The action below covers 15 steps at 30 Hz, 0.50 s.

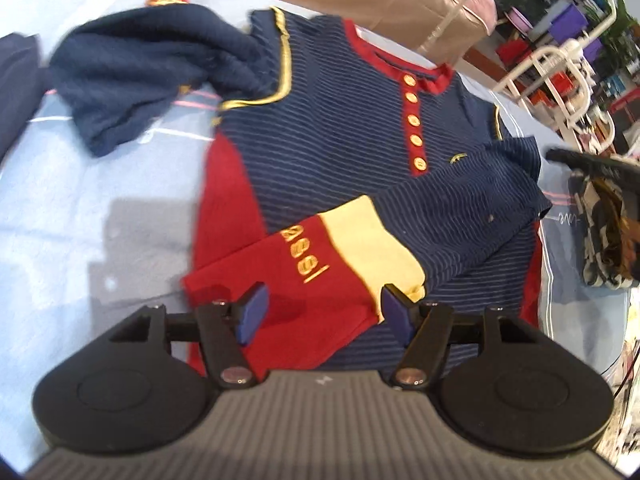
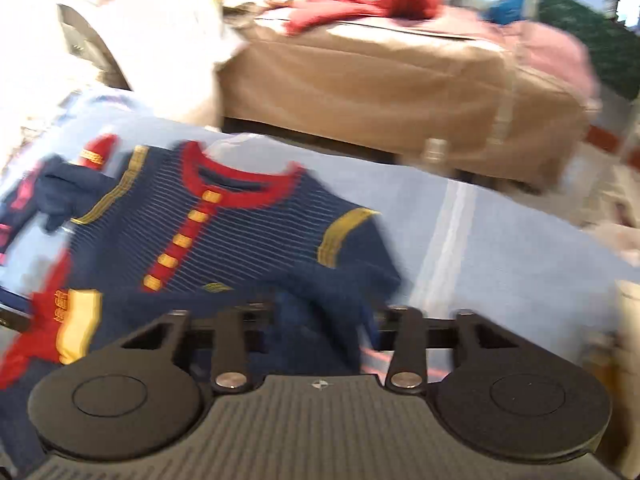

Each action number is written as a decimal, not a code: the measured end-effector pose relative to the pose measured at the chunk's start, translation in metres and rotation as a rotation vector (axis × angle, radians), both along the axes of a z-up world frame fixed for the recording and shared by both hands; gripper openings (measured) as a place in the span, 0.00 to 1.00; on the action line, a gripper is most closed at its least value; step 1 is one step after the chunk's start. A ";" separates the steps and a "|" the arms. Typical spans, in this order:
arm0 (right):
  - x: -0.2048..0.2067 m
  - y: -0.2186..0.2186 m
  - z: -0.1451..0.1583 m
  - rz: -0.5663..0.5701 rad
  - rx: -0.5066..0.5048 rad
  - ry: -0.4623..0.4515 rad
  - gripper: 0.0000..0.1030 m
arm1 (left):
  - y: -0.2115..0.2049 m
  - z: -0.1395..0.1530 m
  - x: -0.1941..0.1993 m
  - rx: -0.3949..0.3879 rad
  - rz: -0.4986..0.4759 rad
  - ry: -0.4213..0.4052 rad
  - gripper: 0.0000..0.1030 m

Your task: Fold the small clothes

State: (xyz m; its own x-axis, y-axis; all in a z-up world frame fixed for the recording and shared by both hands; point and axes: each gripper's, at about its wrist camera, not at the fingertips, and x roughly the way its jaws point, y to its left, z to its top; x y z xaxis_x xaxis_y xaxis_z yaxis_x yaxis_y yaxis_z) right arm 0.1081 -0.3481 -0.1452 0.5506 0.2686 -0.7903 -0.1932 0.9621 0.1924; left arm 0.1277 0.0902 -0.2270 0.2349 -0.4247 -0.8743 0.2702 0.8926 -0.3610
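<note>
A small navy striped sweater (image 1: 340, 120) with a red collar and gold buttons lies face up on a light blue sheet (image 1: 80, 200). One sleeve is folded across its body and ends in a yellow and red cuff (image 1: 320, 264). My left gripper (image 1: 325, 312) is open, its blue pads standing either side of the red cuff end. The other sleeve (image 1: 152, 72) lies crumpled at the upper left. The right wrist view is blurred. It shows the sweater (image 2: 248, 240) ahead and my right gripper (image 2: 320, 316) with its fingers apart; a fold of navy shoulder cloth (image 2: 320, 312) lies between them and hides the pads.
A tan covered box (image 2: 380, 92) stands behind the bed with a red garment (image 2: 384, 0) on top. A patterned bag (image 1: 604, 232) sits at the right edge. Farther right stands a white rack (image 1: 560, 80). A dark garment (image 1: 16, 80) lies at the far left.
</note>
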 end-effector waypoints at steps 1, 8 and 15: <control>0.008 0.003 -0.012 0.011 0.030 0.036 0.49 | -0.008 -0.006 0.004 0.014 -0.019 0.015 0.59; 0.041 -0.028 -0.055 -0.146 -0.059 0.128 0.00 | -0.017 -0.029 -0.006 0.092 -0.088 -0.017 0.60; 0.007 0.010 0.000 -0.123 -0.015 -0.038 1.00 | -0.010 -0.016 -0.009 0.043 -0.035 -0.013 0.73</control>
State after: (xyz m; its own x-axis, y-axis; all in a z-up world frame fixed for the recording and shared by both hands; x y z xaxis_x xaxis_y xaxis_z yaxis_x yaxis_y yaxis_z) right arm 0.1149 -0.3379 -0.1447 0.6086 0.1851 -0.7716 -0.0803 0.9818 0.1722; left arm 0.1189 0.0806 -0.2427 0.2323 -0.3953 -0.8887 0.3057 0.8971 -0.3191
